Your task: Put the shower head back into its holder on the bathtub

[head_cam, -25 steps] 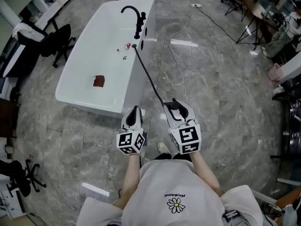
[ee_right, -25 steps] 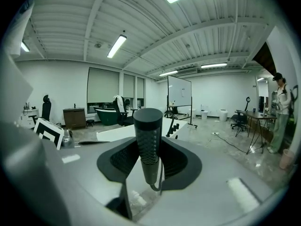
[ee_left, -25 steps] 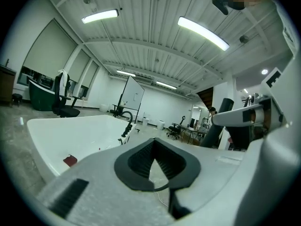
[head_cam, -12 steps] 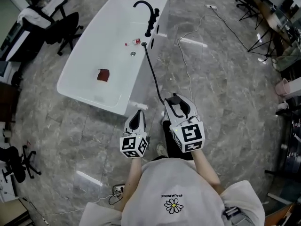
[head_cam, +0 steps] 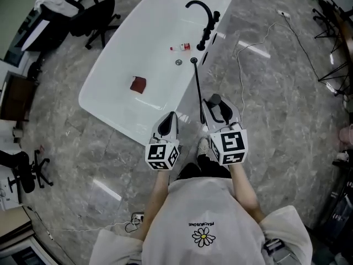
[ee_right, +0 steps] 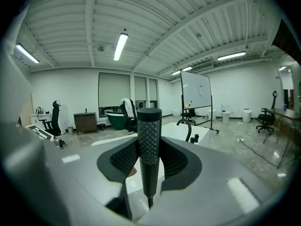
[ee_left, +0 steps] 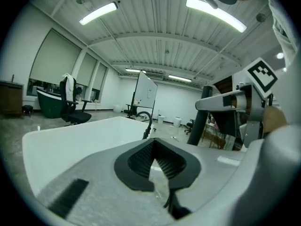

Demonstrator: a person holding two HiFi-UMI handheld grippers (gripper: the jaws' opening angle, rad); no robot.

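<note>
Right gripper at lower centre clamped on upright black shower head, hose ran up to white bathtub, left gripper pressed together, held nothing.

The bathtub is lying on the floor, the faucet standing on its far right rim, a bottle and a small item lying inside. The left tongs and right tongs are hanging side by side at its near end, the right gripping the shower head, whose hose is running back to the rim beside the faucet. A chair is standing beyond the tub's left side, a cable lying to its right.
</note>
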